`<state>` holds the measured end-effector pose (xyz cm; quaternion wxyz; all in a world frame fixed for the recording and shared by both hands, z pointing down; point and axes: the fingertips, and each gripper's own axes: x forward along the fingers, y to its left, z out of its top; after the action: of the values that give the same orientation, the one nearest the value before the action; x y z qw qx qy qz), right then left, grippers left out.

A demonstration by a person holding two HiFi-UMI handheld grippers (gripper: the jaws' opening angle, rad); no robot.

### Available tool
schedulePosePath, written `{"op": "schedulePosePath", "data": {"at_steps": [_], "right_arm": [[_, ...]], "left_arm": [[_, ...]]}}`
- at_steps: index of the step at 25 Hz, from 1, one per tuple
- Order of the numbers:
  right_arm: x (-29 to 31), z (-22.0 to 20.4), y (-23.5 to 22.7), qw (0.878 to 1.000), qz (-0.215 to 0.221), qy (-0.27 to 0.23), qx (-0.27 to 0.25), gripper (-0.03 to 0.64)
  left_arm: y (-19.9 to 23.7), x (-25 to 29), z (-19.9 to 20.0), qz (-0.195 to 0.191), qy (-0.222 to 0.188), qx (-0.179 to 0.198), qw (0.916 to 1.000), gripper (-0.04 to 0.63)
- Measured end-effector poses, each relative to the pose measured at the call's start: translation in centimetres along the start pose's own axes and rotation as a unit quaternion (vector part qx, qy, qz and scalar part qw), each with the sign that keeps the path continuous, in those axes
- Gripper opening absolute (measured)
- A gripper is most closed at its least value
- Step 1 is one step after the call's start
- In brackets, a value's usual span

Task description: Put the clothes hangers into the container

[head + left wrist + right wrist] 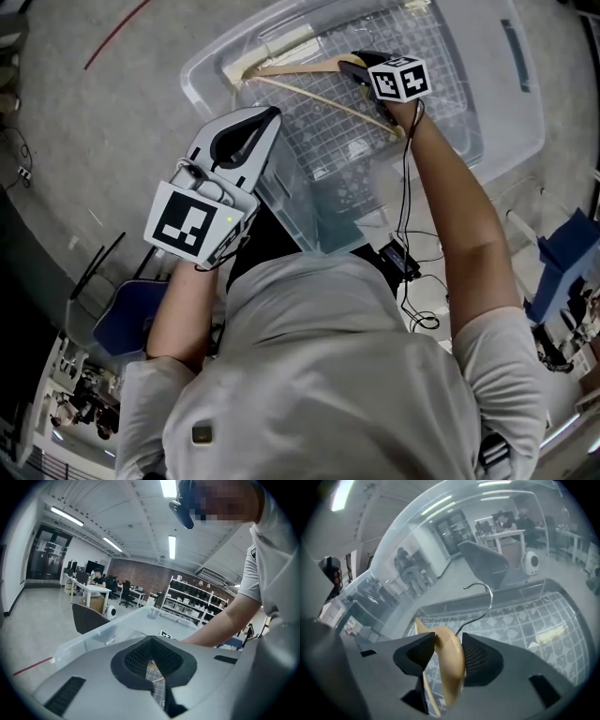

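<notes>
The wooden clothes hanger (291,69) is inside the clear plastic container (208,58), low over its gridded bottom, with its wire hook (485,592) pointing toward the far wall. One shoulder of it sits between the fingers of the right gripper (354,66). Those fingers stand spread and let go: the wood lies in the gap and does not look pinched. A second pale wooden piece (551,635) lies on the bottom further along; I cannot tell whether it is a whole hanger.

From where I stand this looks like the drop itself. To do it well, the fingers should stay wide and back straight out along the hanger's shoulder, so that neither pad drags the wood or catches the hook. The release should also stay low, so the hanger settles flat instead of bouncing against the wall.

The right arm reaches out long over the near rim, with the gripper tilted steeply down into the box. The left gripper (267,120) hangs outside the near corner above the floor (94,141), angled slightly down, its fingers clenched together with nothing in them.
</notes>
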<state>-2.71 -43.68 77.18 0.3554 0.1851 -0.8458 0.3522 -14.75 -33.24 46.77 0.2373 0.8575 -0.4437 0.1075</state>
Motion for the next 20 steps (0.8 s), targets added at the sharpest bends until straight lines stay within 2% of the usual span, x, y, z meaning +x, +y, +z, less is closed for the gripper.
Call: {"op": "schedulePosePath", "data": {"at_steps": [5, 10, 12, 16, 20], "right_arm": [[1.3, -0.2, -2.2, 0.998, -0.065, 0.008, -0.004, 0.230], [1.9, -1.4, -3.7, 0.990, -0.123, 0.046, -0.048, 0.236], [1.9, -1.7, -3.8, 0.990, -0.126, 0.048, -0.047, 0.236], [1.5, -1.7, -3.7, 0.990, -0.126, 0.045, -0.050, 0.236], [0.3, -1.4, -3.0, 0.991, -0.124, 0.027, -0.039, 0.236]], "left_arm": [[-0.2, 0.3, -0.1, -0.003, 0.003, 0.001, 1.0000, 0.017], [-0.2, 0.2, -0.5, -0.003, 0.013, 0.000, 0.9999, 0.017], [-0.1, 0.2, -0.4, -0.001, 0.010, 0.001, 1.0000, 0.017], [-0.5, -0.3, -1.5, -0.001, 0.038, -0.002, 0.9993, 0.017], [-1.5, -0.7, -1.6, 0.001, 0.033, 0.006, 0.9994, 0.017]]}}
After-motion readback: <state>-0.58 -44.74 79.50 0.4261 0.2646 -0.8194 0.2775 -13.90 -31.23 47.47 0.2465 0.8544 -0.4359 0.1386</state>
